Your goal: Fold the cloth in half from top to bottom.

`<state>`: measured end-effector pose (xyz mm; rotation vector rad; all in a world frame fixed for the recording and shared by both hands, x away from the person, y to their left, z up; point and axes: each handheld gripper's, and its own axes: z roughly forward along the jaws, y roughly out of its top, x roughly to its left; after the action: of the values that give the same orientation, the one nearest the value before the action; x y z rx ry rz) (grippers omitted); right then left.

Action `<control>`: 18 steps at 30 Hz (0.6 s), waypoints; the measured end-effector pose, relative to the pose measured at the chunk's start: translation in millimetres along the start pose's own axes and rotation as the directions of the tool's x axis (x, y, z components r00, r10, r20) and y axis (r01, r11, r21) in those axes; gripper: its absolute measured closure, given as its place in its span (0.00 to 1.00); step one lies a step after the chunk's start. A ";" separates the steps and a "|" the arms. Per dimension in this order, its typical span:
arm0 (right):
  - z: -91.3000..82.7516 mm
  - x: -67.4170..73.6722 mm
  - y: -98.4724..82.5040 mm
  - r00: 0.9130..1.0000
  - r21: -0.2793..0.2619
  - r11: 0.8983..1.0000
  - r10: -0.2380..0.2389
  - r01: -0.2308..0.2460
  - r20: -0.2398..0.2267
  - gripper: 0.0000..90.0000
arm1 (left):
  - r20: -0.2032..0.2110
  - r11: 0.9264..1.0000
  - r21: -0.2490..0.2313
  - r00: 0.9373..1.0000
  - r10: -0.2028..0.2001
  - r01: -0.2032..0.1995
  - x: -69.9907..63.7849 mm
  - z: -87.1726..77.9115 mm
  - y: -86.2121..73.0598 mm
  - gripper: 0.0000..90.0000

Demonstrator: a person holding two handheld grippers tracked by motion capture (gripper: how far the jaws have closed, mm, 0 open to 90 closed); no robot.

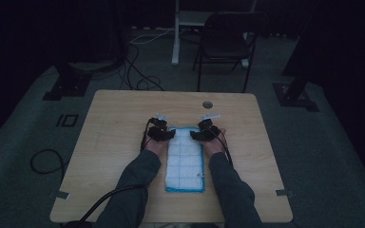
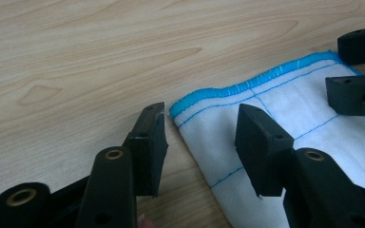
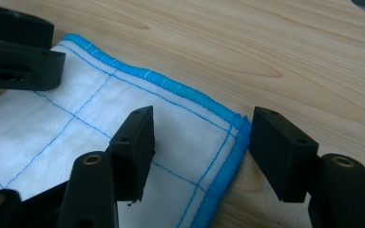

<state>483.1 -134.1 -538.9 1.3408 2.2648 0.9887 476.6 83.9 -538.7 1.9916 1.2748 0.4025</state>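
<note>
A white cloth (image 1: 185, 161) with a blue hem and blue grid stitching lies flat on the wooden table (image 1: 119, 118), long side running away from me. My left gripper (image 1: 171, 134) is at its far left corner. In the left gripper view the jaws (image 2: 200, 118) stand open astride that corner of the cloth (image 2: 285, 109), pads not touching it. My right gripper (image 1: 193, 135) is at the far right corner. Its jaws (image 3: 203, 118) are open too, one over the cloth (image 3: 76, 128), one over bare wood past the hem. Each gripper view shows the other gripper's jaws at its edge.
A round cable hole (image 1: 207, 104) sits in the table beyond the cloth. A dark folding chair (image 1: 225, 40) and a white stand leg (image 1: 176, 42) are behind the table, with cables (image 1: 140, 78) on the grey floor. Bare wood surrounds the cloth.
</note>
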 end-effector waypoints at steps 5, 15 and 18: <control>-0.4 3.2 -0.5 1.000 0.003 1.000 -0.019 0.019 0.011 0.50 | 0.036 1.000 -0.013 0.999 0.027 -0.026 -1.8 1.4 -1.6 0.58; -2.4 7.8 -2.7 0.999 -0.006 0.999 -0.034 0.034 -0.025 0.70 | 0.018 0.998 0.025 0.998 0.060 -0.061 -7.8 0.2 1.0 0.68; -3.0 8.0 -2.0 0.998 0.003 0.999 -0.040 0.040 -0.040 0.76 | 0.032 0.997 0.047 0.998 0.063 -0.064 -8.4 -0.4 2.9 0.76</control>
<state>476.0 -129.0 -537.7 1.2832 2.3145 1.0078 474.4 76.0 -535.4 2.0747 1.2151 0.3741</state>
